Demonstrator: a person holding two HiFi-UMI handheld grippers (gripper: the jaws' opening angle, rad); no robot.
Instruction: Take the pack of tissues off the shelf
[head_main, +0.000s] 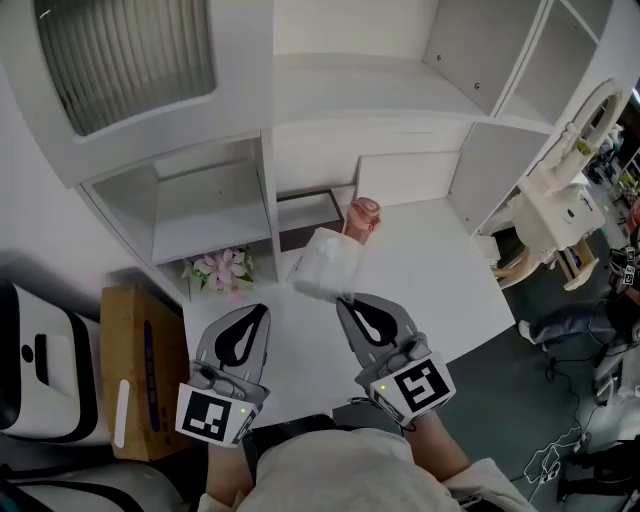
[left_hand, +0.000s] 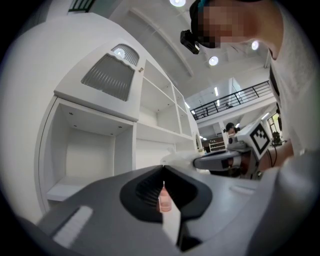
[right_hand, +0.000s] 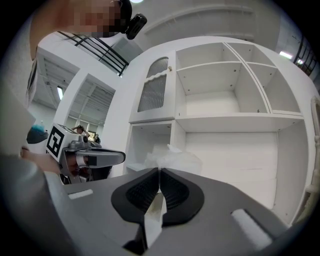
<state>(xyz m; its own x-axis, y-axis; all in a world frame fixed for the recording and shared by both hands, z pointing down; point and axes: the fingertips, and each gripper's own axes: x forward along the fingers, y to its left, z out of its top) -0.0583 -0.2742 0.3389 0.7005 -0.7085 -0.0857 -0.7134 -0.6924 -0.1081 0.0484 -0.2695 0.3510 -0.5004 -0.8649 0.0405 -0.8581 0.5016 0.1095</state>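
I am holding the pack of tissues (head_main: 322, 262) clamped in my right hand-held gripper (head_main: 347, 302) above the bench (head_main: 430, 270), left hand-held gripper (head_main: 262, 312) closed and empty

I read no text, brand or number. The blue strip on the cardboard box (head_main: 125, 330) was illegible.
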